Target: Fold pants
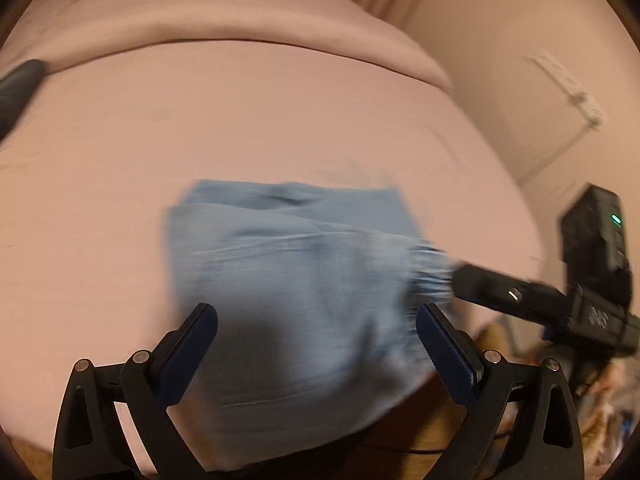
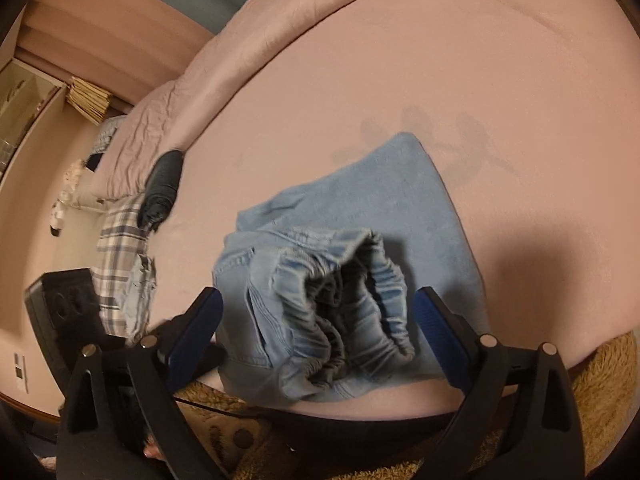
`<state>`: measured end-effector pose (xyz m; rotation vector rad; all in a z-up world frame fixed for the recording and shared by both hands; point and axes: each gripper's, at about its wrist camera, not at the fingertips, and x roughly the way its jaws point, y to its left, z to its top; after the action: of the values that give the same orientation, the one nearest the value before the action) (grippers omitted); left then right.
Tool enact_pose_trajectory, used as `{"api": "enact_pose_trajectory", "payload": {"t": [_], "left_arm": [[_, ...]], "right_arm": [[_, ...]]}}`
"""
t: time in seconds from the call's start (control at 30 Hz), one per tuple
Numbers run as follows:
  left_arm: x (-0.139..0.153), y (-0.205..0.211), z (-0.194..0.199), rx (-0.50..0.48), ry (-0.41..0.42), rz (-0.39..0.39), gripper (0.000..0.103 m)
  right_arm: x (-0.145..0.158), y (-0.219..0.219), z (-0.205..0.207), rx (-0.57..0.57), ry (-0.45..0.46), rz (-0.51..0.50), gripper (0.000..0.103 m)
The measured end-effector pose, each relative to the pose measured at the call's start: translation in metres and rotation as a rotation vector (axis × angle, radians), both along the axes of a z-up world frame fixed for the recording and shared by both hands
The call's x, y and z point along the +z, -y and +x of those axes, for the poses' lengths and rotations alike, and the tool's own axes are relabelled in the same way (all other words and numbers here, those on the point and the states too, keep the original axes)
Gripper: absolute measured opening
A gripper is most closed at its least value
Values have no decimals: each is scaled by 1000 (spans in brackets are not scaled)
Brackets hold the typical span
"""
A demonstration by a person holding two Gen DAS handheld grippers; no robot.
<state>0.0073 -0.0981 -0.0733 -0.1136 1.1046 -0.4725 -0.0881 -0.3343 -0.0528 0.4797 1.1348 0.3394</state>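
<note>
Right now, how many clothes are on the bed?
3, maybe more hidden. The folded blue pants lie near the front edge, a rolled dark garment sits far left, and a plaid cloth hangs over the left edge.

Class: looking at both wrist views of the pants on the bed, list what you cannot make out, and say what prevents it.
- Pants, left wrist view: motion blur wipes out seams and fold lines.
- Pants' near edge, left wrist view: hidden behind the left claw.
- Waistband, right wrist view: its bunched folds hide the layers beneath.
- Dark bundle, right wrist view: too small to identify.
</note>
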Motion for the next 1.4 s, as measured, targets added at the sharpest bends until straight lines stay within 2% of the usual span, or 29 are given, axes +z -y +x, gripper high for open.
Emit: {"api": "enact_pose_trajectory", "payload": {"t": [0.1,0.17,0.2,0.23,0.3,0.4,0.47,0.57,0.6,0.67,0.73,0.77,0.8,0.83,0.9,0.97,1.03,1.13,1.17,1.23,1.3,1.37,1.4], "left_arm": [[-6,-19,6,61,-16,19,99],[-12,-32,8,98,-39,14,99],[-14,-36,8,120,-48,13,99],[-16,-40,9,143,-53,13,99],[-19,-49,9,174,-58,8,99],[-21,-59,8,196,-63,-23,99],[-22,-59,7,187,-64,-56,99],[-29,-51,4,144,-81,-100,99],[-31,-47,3,133,-93,-109,99],[-39,-41,3,103,-128,-130,99],[-55,-30,3,74,-178,-146,96],[-61,-27,5,70,-195,-143,92],[-69,-23,6,69,-216,-130,80],[-78,-20,6,71,-230,-112,77],[-78,-15,2,72,-179,-86,77],[-75,-8,0,57,-161,-72,69],[-76,-4,-2,28,-175,-122,41],[-75,-5,-2,34,-172,-127,40],[-75,-8,-1,34,-173,-127,40],[-74,-8,2,39,-188,-137,40],[-74,-13,2,48,-203,-155,40],[-73,-22,0,53,-207,-166,40],[-73,-22,0,54,-207,-167,40]], "right_arm": [[-14,-19,5,50,-26,-86,97],[-30,-30,12,40,-36,-196,97],[-40,-33,15,39,-38,-212,86],[-47,-35,17,35,-36,-181,78],[-46,-40,16,49,-5,-184,53],[-21,-36,13,48,35,-158,36],[7,-25,5,29,103,-99,36],[43,-15,-8,8,213,-169,36],[49,-9,-10,-10,223,-184,36],[40,4,-7,-32,186,-199,36],[14,11,-1,-48,99,-258,36],[1,12,2,-53,65,-297,36],[-14,15,6,-64,33,-325,36],[-31,19,10,-74,6,-339,37],[-36,20,10,-70,29,-347,40],[-32,19,13,-57,22,-369,42],[-30,18,15,-53,12,-385,45],[-22,18,20,-70,-34,-406,53],[-14,14,21,-74,-23,-412,56],[10,3,22,-64,45,-443,57],[31,-15,25,-32,122,-477,67],[47,-39,35,50,181,-451,74],[48,-51,40,94,185,-431,75]]}}
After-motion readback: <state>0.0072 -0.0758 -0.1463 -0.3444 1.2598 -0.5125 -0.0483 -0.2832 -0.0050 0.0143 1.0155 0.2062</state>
